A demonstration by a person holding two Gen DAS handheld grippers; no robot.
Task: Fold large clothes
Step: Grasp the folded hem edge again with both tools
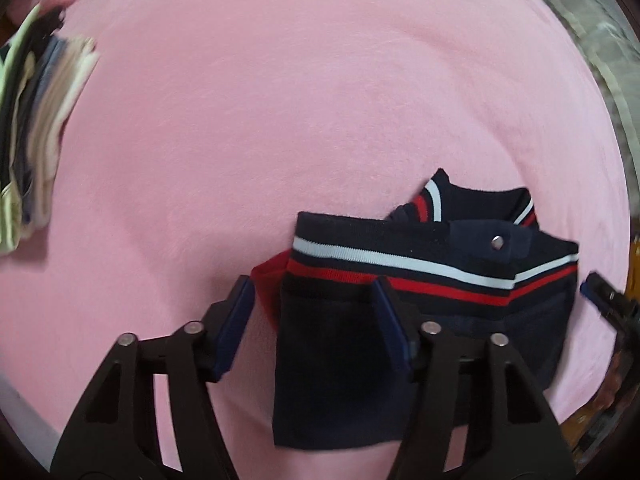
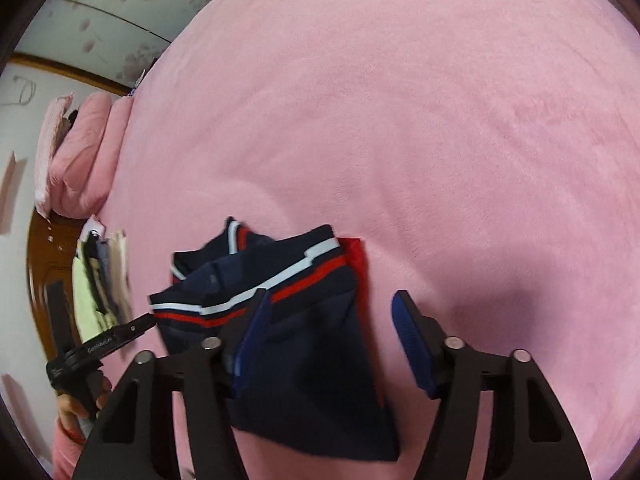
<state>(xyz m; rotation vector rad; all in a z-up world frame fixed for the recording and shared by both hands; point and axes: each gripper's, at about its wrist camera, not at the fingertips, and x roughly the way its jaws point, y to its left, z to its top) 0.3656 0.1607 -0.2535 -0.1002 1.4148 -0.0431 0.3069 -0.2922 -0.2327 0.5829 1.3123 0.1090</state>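
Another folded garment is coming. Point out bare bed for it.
Bare pink blanket spreads between the stack of folded clothes at its edge and the folded navy striped top. More lies beyond that top. Crowded only near the stack and pink pillows.
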